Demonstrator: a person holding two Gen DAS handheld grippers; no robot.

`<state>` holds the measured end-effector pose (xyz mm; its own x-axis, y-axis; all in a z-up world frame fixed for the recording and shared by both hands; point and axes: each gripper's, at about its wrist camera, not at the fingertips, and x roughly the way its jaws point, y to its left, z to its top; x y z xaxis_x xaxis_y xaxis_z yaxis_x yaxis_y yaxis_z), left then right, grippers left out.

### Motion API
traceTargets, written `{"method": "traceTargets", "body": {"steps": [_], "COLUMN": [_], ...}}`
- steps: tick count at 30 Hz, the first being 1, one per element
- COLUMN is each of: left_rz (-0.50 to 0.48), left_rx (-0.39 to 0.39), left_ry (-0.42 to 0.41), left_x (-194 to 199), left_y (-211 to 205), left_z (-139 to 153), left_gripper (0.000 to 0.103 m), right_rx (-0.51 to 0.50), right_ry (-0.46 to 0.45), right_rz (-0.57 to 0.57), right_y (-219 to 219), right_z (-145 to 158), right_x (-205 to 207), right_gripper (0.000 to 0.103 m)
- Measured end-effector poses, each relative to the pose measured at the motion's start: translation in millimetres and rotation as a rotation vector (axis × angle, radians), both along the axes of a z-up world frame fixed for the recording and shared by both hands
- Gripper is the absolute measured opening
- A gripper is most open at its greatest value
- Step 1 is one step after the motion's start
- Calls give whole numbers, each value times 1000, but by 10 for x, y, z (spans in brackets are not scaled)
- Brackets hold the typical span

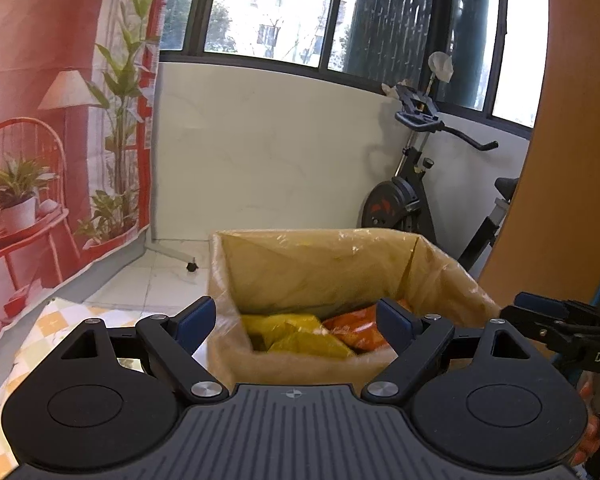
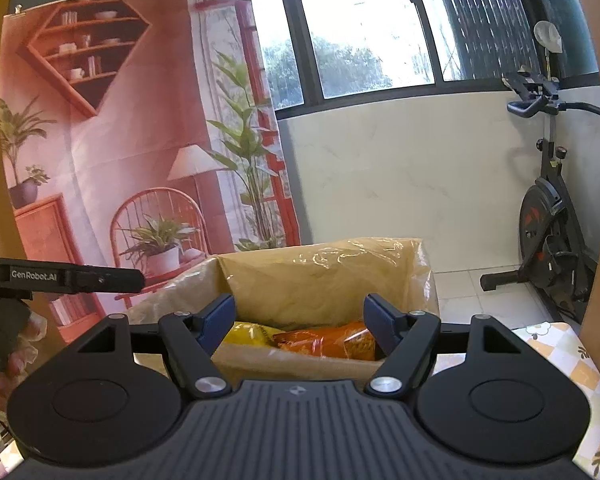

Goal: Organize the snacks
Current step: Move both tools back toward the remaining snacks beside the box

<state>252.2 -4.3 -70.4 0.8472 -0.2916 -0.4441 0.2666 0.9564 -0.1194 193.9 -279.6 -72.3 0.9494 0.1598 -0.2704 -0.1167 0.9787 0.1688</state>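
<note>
A cardboard box (image 1: pixel 320 268) lined with clear plastic stands open right in front of both grippers. Inside lie a yellow snack bag (image 1: pixel 296 334) and an orange snack bag (image 1: pixel 352 328). My left gripper (image 1: pixel 296 320) is open over the box's near rim, with nothing between its blue pads. The right wrist view shows the same box (image 2: pixel 320 276), yellow bag (image 2: pixel 246 334) and orange bag (image 2: pixel 328 342). My right gripper (image 2: pixel 300 320) is open and empty too. Each gripper shows at the edge of the other's view: the right one (image 1: pixel 560 320) and the left one (image 2: pixel 80 278).
The box rests on a table with a yellow checked cloth (image 1: pixel 40 332) (image 2: pixel 572 368). An exercise bike (image 1: pixel 412 196) (image 2: pixel 548 232) stands by the white wall under the windows. A printed red backdrop (image 1: pixel 40 120) hangs at the left. A hand (image 2: pixel 16 360) holds the left gripper's grip.
</note>
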Motion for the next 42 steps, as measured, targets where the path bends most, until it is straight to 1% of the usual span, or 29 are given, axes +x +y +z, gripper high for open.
{"method": "traceTargets", "body": {"steps": [3, 7, 12, 16, 20, 24, 26, 30, 32, 36, 40, 42], "left_rz": [2, 8, 18, 31, 54, 51, 52, 50, 51, 58, 69, 75], "left_rx": [11, 14, 8, -12, -31, 1, 13, 6, 5, -14, -27, -31], "left_ry": [9, 47, 114, 187, 247, 248, 241, 256, 260, 262, 264, 272], "left_x": [-132, -264, -392, -442, -466, -505, -539, -535, -547, -563, -588, -596], "left_y": [49, 108, 176, 261, 363, 435, 473, 566, 600, 660, 682, 682], "left_z": [-37, -155, -423, -697, -901, -945, -961, -1028, -1069, -1125, -1156, -1180], "left_gripper": [89, 89, 89, 88, 86, 85, 85, 85, 85, 85, 85, 85], "right_rx": [12, 24, 25, 33, 64, 102, 94, 92, 99, 123, 158, 170], "right_ry": [1, 25, 75, 136, 228, 300, 321, 365, 396, 480, 565, 592], "right_rz": [4, -7, -17, -8, 14, 63, 80, 104, 109, 111, 102, 101], "right_y": [-3, -9, 27, 110, 251, 436, 544, 705, 761, 832, 833, 864], "right_z": [-20, -108, -260, -451, -677, -825, -868, -965, -1030, -1172, -1308, -1368], "right_x": [-160, -305, -417, -461, -406, -318, -278, -207, -170, -88, -18, 13], "right_gripper": [79, 79, 79, 79, 79, 79, 78, 77, 74, 70, 69, 68]}}
